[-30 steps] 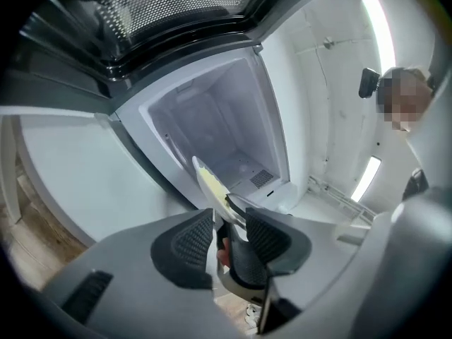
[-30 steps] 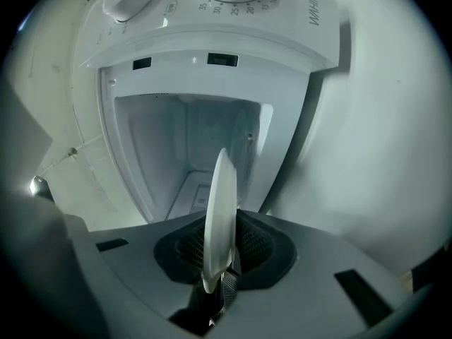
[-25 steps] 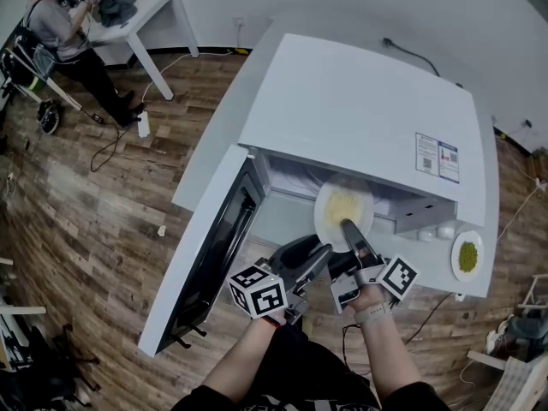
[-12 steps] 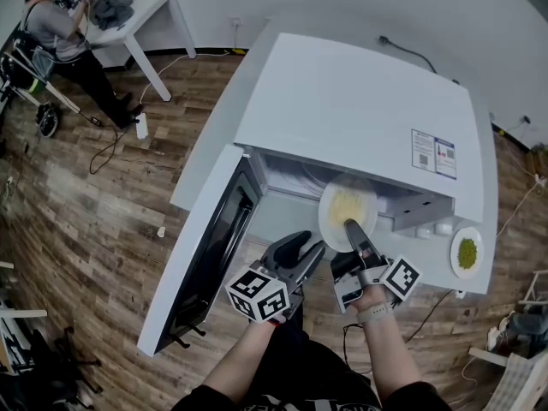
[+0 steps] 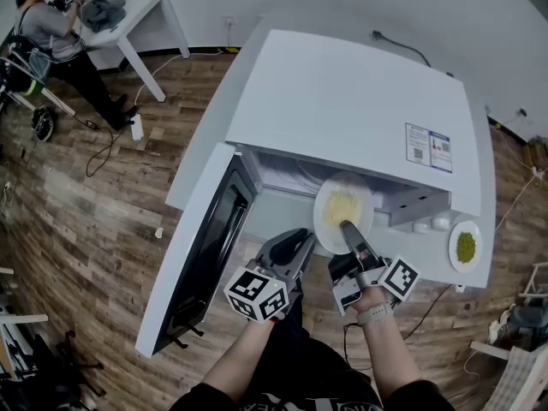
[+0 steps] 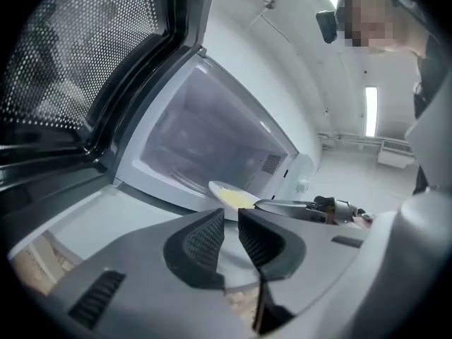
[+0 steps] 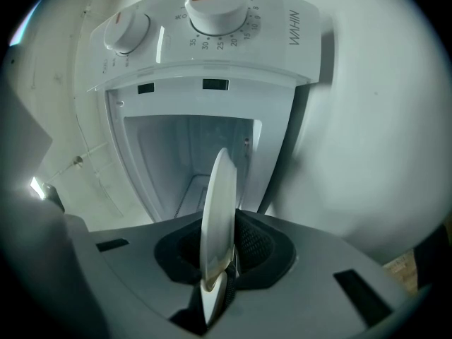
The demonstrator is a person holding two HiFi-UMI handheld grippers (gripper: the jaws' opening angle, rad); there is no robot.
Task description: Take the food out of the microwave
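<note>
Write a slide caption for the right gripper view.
Right gripper grips a white plate edge-on, before the open microwave.

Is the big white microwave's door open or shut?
Open. The dark-windowed door of the white microwave stands swung out at the left, and the inside shows behind the white plate of yellow food.

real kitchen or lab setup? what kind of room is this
Likely a lab or data-collection room, not a home kitchen: the microwave sits on a white table, loose cables trail over the wood-look floor, and another person works at a second white table.
</note>
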